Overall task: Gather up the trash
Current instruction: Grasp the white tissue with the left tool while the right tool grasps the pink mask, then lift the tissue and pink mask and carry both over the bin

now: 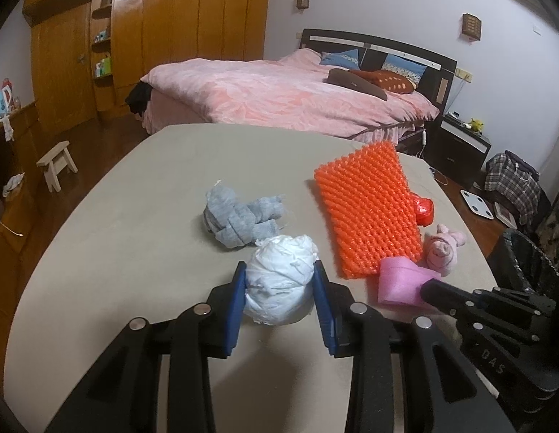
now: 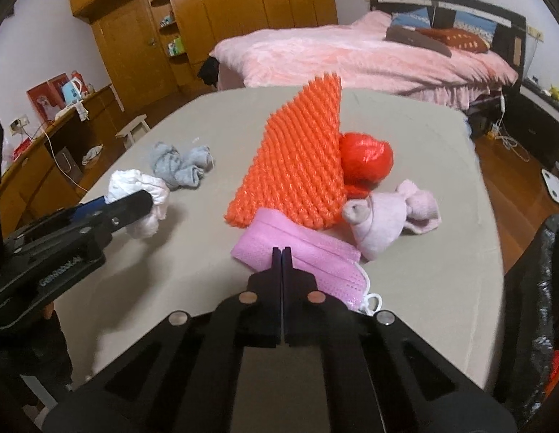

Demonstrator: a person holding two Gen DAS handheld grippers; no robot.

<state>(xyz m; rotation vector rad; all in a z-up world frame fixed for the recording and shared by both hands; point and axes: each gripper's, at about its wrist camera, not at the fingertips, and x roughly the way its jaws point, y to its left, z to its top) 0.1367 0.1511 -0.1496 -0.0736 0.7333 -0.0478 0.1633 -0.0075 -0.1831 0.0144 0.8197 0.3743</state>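
Note:
My left gripper (image 1: 279, 281) is shut on a white crumpled wad (image 1: 281, 276) near the table's front; the wad also shows in the right wrist view (image 2: 142, 195). My right gripper (image 2: 281, 252) has its jaws together, apparently pinching the edge of a pink face mask (image 2: 308, 252), which also shows in the left wrist view (image 1: 402, 281). Behind lie an orange foam net (image 2: 297, 166), a red plastic ball (image 2: 366, 158), a pink sock bundle (image 2: 384, 220) and a grey sock bundle (image 1: 239, 216).
The beige table (image 1: 135, 238) carries everything. A black bin bag (image 2: 539, 288) stands at the table's right edge. A pink bed (image 1: 279, 93) and wooden wardrobes (image 1: 171, 18) lie beyond. A small stool (image 1: 57, 162) stands on the floor at left.

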